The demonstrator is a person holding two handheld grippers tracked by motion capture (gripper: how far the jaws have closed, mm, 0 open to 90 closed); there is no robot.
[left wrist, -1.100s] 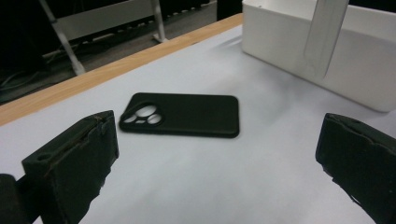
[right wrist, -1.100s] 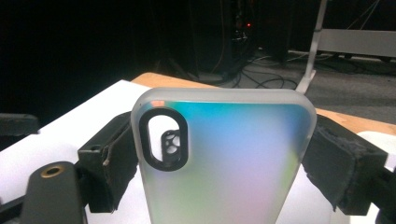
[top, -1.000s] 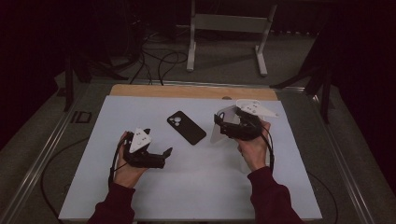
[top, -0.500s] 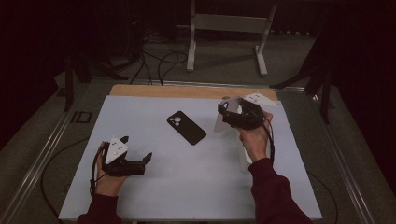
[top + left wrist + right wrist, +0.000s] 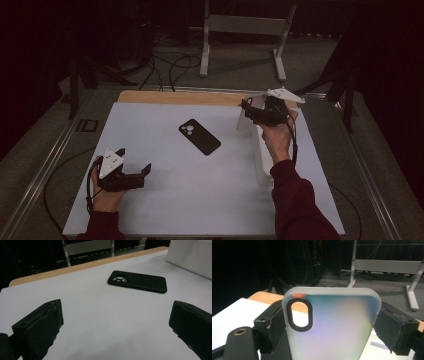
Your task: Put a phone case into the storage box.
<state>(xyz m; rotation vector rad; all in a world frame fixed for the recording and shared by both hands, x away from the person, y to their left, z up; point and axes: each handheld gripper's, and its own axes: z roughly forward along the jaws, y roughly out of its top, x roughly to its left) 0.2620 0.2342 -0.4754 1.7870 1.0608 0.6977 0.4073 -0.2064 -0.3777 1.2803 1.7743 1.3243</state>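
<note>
Right gripper [image 5: 332,325] clamps a frosted case [image 5: 332,327], lifted right of the phone [image 5: 199,136]; left gripper [image 5: 115,325] gapes wide and empty, near-left of the phone on the table [image 5: 200,195]

frosted translucent plastic phone case [image 5: 332,325] looked smooth, black phone [image 5: 138,281] matt and rubbery, jaw pads rough and frayed, table sheet [image 5: 165,200] matt white, wooden edge strip [image 5: 175,97] bare.
</note>
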